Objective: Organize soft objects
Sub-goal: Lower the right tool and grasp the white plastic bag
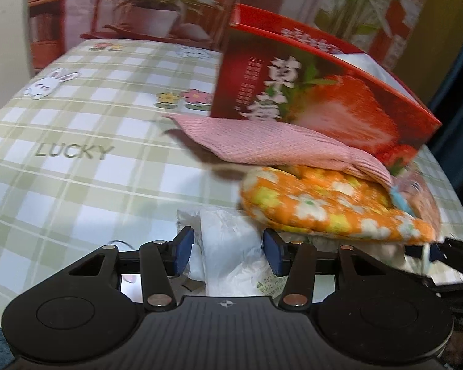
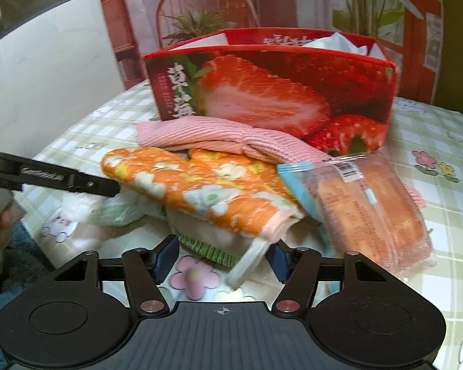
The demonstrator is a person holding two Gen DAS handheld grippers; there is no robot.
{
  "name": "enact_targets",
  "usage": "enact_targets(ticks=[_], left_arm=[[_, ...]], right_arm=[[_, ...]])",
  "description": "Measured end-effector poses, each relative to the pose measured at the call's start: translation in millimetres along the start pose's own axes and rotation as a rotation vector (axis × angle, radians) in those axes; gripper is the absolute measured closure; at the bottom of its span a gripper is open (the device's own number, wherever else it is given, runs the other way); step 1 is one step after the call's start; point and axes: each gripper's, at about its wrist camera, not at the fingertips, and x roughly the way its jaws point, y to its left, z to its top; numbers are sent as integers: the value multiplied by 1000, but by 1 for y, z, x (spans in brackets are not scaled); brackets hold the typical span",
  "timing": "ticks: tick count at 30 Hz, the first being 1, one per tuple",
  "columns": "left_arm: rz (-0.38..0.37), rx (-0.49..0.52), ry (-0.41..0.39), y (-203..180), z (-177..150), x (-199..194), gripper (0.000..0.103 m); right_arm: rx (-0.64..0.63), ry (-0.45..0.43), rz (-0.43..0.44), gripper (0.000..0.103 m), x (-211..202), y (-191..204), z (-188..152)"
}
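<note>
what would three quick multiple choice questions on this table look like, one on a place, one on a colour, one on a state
1. Where does the pink cloth lie?
A. inside the box
B. in front of the strawberry box, over the oven mitt
C. on the floor

2. What colour is the mitt's main fabric?
A. blue
B. black
C. orange with white flowers

3. What is between the left gripper pads?
A. a white crumpled bag
B. the pink cloth
C. nothing

Answers: 1 B, the cloth drapes across the mitt's top at the box's foot. 2 C, orange floral print shows in both views. 3 A, the white bag sits between the blue pads.
</note>
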Motion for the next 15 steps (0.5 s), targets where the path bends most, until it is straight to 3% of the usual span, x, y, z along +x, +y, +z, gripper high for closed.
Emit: enact_targets(ticks=[4,11,15], left_arm=[[-3,-21,0,4,1,0,51],[6,-11,0,2,0,1,49],[6,-13,0,2,-1,1,48]], right_arm=[[-18,-12,-1,49,-1,2,0],[59,-53,-81,49,-4,-14,0],[85,-22,-99,48,0,-19,-2]])
